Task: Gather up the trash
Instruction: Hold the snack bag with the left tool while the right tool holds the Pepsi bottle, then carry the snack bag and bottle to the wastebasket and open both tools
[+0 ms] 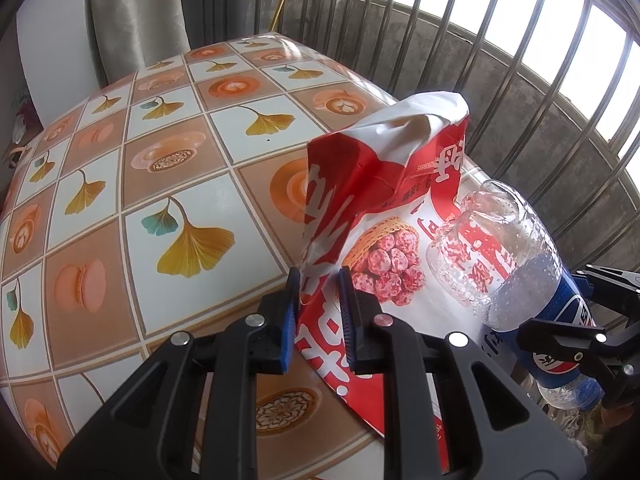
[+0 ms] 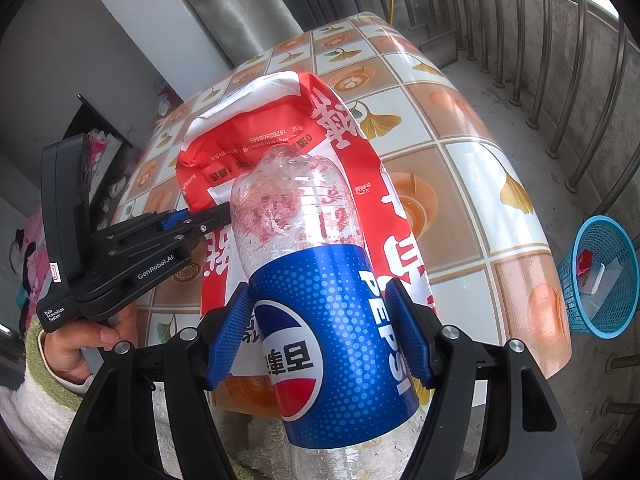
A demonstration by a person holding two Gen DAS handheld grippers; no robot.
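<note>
The table [image 1: 168, 184] wears a glossy cloth printed in squares: ginkgo leaves on pale tiles, coffee cups and macarons on tan ones, with daylight glaring off its far end. A grey curtain [image 1: 136, 20] hangs behind it beside a white wall, and to the right a row of steel bars [image 1: 532, 92] stands along a rough concrete parapet, the sky bright beyond. Down on the concrete floor, off the table's right edge, sits a blue mesh basket [image 2: 600, 276] with a few scraps in it, one of them red. On the near right part of the table a red-and-white bag [image 1: 380, 184] with large Chinese characters and a picture of pink balls in a woven tray stands crumpled, its mouth toward the holder. The left gripper [image 1: 318, 280] has its blue pads pinched onto the bag's near edge, a fold of it between them. The right gripper [image 2: 320, 320] is clamped around the blue label of an empty clear Pepsi bottle [image 2: 320, 280], droplets inside it, held lying forward over the bag's opening, well above the cloth. A hand in a fleecy pale sleeve grips the left tool's handle at the table's near side.
</note>
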